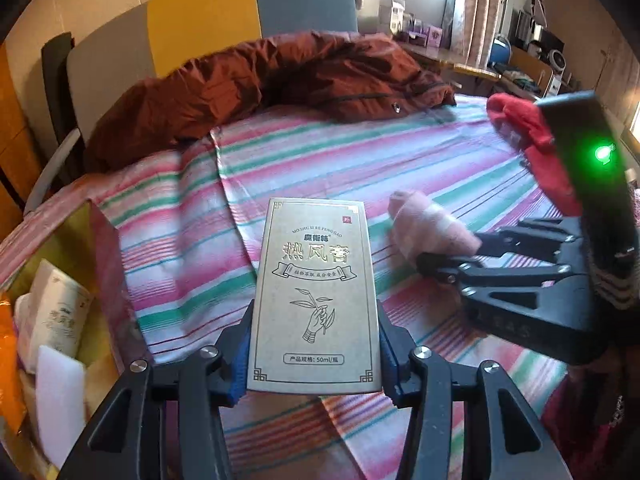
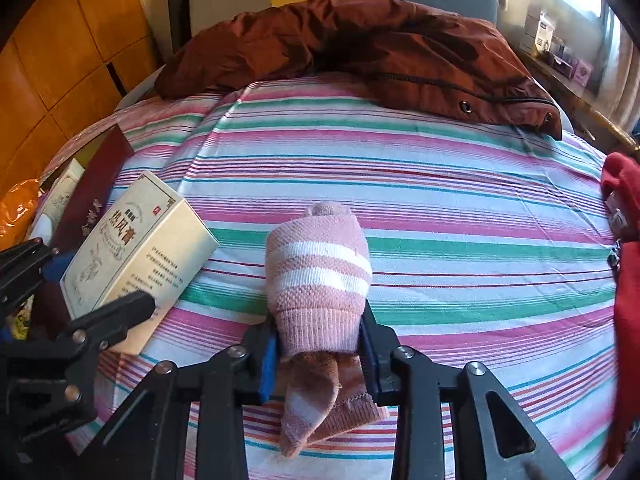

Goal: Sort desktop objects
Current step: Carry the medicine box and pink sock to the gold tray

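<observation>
A flat beige box (image 1: 316, 296) with gold print and a drawn hand holding a sprig stands upright between the blue pads of my left gripper (image 1: 315, 348), which is shut on its two sides above the striped sheet. The same box (image 2: 136, 248) shows at the left of the right wrist view, with the left gripper (image 2: 76, 280) around it. My right gripper (image 2: 319, 340) is shut on a rolled pink sock with white bands (image 2: 318, 272), whose loose ends hang below the jaws. From the left wrist view, the sock (image 1: 432, 228) and right gripper (image 1: 444, 268) sit just right of the box.
A striped pink, green and white sheet (image 1: 320, 160) covers the bed. A rust-brown jacket (image 2: 360, 48) lies along the far side. An open yellow container (image 1: 52, 320) at the left holds boxes and packets. Red cloth (image 2: 628, 240) lies at the right edge.
</observation>
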